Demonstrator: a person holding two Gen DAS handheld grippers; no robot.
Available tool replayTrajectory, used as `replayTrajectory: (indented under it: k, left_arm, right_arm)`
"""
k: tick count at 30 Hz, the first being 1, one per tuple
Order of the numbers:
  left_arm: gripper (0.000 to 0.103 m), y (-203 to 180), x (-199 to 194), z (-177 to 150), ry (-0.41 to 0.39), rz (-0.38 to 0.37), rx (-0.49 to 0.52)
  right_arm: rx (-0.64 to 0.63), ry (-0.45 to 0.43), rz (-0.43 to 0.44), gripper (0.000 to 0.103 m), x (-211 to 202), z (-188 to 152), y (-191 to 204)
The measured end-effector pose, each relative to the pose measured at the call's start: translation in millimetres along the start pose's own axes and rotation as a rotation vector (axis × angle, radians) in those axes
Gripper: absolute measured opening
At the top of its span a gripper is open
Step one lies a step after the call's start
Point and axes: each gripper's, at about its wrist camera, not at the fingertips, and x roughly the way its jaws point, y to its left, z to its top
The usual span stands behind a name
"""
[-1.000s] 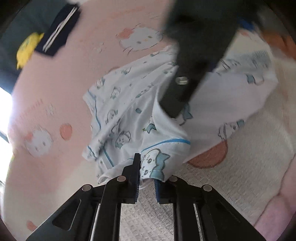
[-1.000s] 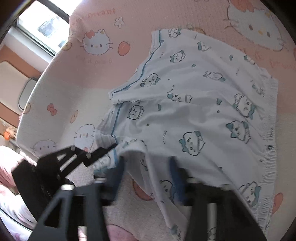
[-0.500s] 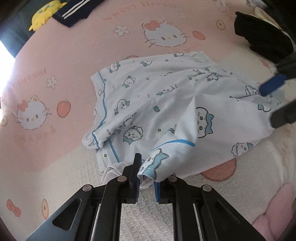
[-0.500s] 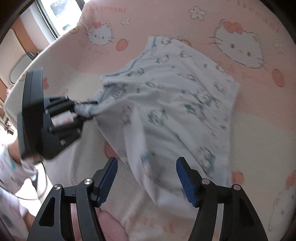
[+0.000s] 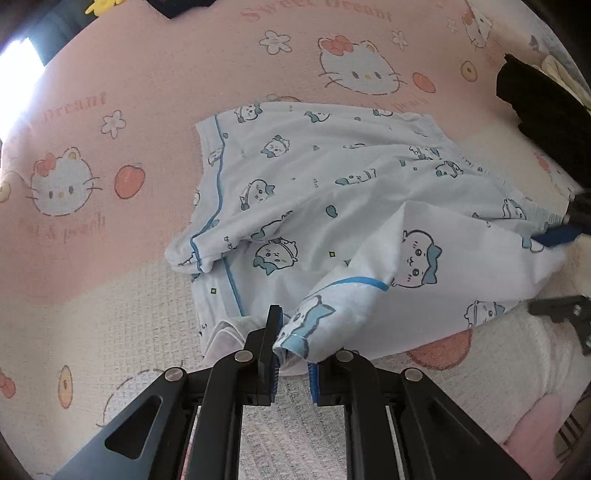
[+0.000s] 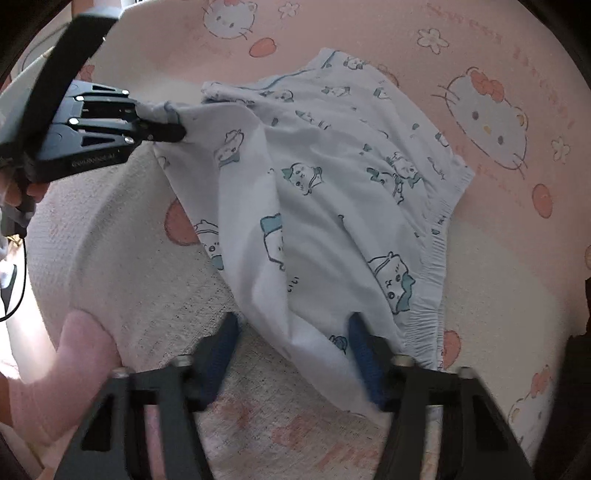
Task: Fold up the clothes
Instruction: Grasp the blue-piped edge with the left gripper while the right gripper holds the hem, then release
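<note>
Pale blue pyjama shorts (image 5: 332, 192) with cartoon prints, blue piping and an elastic waistband lie rumpled on the bed. My left gripper (image 5: 293, 350) is shut on a leg hem, holding that corner slightly raised; the right wrist view shows it (image 6: 173, 127) pinching the cloth at upper left. My right gripper (image 6: 291, 343) is open at the waistband end of the shorts (image 6: 332, 184), and a fold of cloth lies between its blue pads (image 6: 360, 350). One of those pads (image 5: 557, 234) shows at the right edge of the left wrist view.
The bed has a pink and cream cat-print cover (image 5: 110, 258). A black garment (image 5: 535, 110) lies at the far right, a dark navy one (image 5: 177, 7) at the top. A pink cushion (image 6: 85, 369) sits near the bed's edge. A hand (image 6: 14, 192) holds the left gripper.
My right gripper let go of the cloth, opened, and dropped toward the waistband, so cloth now lies between its fingers. The shorts have spread flatter. My left gripper keeps its hold.
</note>
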Motion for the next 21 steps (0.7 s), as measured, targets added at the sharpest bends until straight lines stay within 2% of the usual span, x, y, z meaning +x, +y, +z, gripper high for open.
replayTrajectory:
  k: [3, 5, 6, 12, 17, 21]
  left_arm:
    - [0.01, 1, 0, 0, -0.002, -0.012, -0.008]
    - [0.01, 2, -2, 0, -0.018, -0.017, -0.01]
    - [0.009, 3, -5, 1, -0.029, -0.019, -0.012]
    - [0.006, 18, -10, 14, -0.068, -0.04, -0.065]
    - [0.006, 32, -10, 27, -0.096, -0.035, -0.104]
    - [0.006, 43, -9, 38, -0.117, -0.039, -0.127]
  right_arm:
    - [0.033, 0.001, 0.014, 0.013, 4, 4, 1]
    - [0.011, -0.028, -0.015, 0.008, -1, 9, 3]
    - [-0.008, -0.048, -0.04, 0.007, -5, 12, 4]
    - [0.026, -0.095, -0.008, 0.006, -18, 35, -14]
    - [0.062, -0.111, -0.04, 0.005, -17, 48, -32]
    - [0.129, -0.132, 0.01, 0.005, -17, 63, -48]
